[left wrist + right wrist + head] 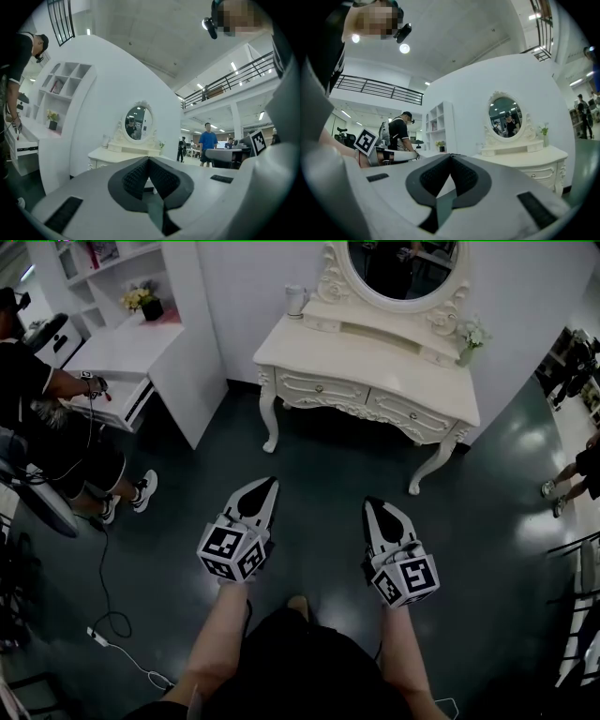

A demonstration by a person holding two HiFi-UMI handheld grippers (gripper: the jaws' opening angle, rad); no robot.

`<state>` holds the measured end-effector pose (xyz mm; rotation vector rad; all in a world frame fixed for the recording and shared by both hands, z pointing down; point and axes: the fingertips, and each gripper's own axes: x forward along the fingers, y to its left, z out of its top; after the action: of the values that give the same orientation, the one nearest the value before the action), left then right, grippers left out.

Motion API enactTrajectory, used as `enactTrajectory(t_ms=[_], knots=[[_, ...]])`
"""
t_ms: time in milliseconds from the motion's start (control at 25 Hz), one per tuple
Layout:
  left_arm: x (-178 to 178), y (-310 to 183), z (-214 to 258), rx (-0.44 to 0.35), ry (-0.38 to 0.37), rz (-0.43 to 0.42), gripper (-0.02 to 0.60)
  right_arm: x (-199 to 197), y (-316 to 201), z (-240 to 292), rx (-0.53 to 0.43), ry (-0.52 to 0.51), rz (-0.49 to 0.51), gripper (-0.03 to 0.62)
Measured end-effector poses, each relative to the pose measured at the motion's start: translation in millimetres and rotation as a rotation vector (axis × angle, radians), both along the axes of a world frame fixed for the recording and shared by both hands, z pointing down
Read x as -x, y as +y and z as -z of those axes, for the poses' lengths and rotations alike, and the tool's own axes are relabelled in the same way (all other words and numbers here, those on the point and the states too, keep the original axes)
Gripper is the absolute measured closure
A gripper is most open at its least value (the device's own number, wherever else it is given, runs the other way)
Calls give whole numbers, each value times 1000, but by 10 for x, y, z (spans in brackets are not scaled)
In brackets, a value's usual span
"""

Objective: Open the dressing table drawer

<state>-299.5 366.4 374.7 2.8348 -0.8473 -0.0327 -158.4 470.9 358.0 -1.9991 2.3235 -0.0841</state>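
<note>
Upper centre of head view: dressing table [375,357] against wall, drawers [323,388] flush shut. Lower centre: left gripper [270,484] and right gripper [374,504], jaws pressed together, nothing held, well apart from table. Task barely begun: approach, knob grasp and pull all remain.

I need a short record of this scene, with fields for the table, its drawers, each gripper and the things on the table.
dressing table: white, with an oval mirror, ahead of both grippers
drawers: left drawer and right drawer, both closed
left gripper: jaws together, empty, well short of the table
right gripper: jaws together, empty, well short of the table
on the table: flower vase at the right end, white container at the left
task state: drawer not yet opened
</note>
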Motion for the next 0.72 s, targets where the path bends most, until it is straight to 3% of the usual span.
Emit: enactTrajectory(t_ms=[720], knots=[[-91,-882,-103,25,-9,34,580,-158,-916,-68,24,-20,39,589]])
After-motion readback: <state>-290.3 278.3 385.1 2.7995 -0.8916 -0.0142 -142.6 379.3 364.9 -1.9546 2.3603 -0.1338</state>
